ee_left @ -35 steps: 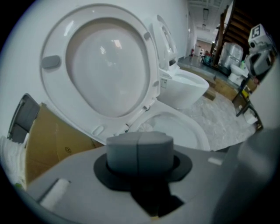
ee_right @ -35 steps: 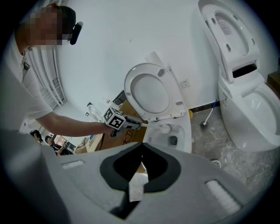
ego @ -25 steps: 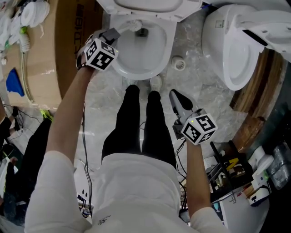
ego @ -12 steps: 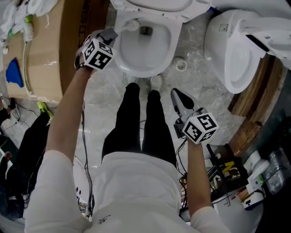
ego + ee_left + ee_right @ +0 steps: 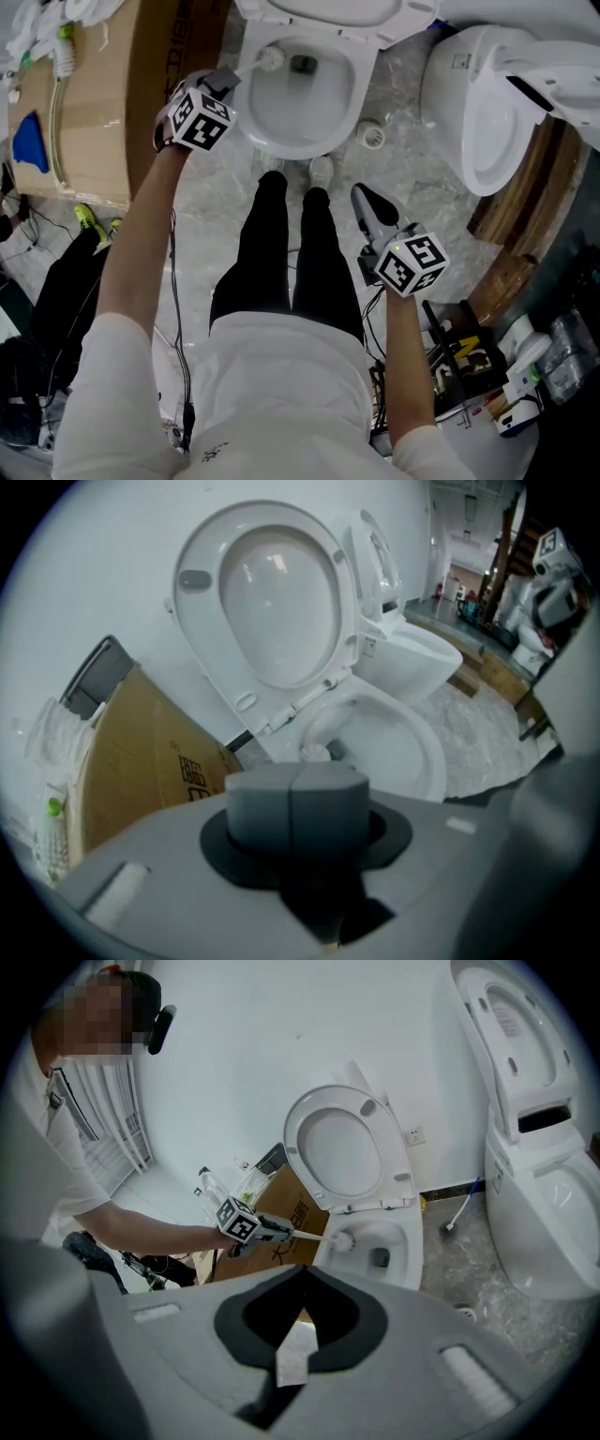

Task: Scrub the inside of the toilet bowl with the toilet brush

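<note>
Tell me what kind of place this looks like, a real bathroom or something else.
Probably a mock-up or test room rather than a home bathroom. Two toilets stand side by side, the open toilet and a second toilet, and a big cardboard box sits right beside them on the marble-look floor.

Floor (image 5: 211, 202): pale grey marbled stone, glossy. Standing on it at top centre is an open toilet (image 5: 300, 152), seat raised. A second toilet (image 5: 441, 84) stands near on the right, and a round drain cover (image 5: 372, 133) is set in the floor between the two. A cardboard box (image 5: 89, 131) sits just left of the first toilet. The person's shoes (image 5: 322, 170) are planted at its front edge. Brown wooden planks (image 5: 525, 187) lie at far right.
</note>
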Motion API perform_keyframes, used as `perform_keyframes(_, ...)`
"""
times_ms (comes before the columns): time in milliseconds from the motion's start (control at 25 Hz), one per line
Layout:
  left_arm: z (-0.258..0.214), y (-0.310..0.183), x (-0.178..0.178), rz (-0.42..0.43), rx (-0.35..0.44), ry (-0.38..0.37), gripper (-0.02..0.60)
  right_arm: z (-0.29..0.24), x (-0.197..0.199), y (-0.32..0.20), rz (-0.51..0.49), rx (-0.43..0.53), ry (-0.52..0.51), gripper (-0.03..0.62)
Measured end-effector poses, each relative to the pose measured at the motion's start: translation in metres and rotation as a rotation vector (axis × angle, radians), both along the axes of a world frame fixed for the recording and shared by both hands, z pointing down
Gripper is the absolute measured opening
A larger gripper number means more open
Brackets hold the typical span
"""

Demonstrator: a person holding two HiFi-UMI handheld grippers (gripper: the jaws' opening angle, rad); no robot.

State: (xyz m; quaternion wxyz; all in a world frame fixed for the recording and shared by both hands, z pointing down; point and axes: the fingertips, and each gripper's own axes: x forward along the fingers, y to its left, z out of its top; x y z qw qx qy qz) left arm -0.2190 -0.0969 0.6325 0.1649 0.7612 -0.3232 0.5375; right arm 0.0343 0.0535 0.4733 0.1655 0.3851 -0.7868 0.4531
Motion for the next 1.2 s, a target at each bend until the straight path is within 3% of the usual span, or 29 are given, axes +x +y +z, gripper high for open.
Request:
perform_keyframes(680, -0.002, 0.054, -0.021, -0.063, -0.037, -0.008, 0.152, -0.009, 0.005, 0.0, -0.036, 0.019, -0.004, 0.0)
perform_keyframes(1200, -0.008, 0.085, -0.018, -0.086, -0.054, -0.02, 0.152, -0.016, 0.014, 0.009, -0.054, 0.03, -0.009, 0.0)
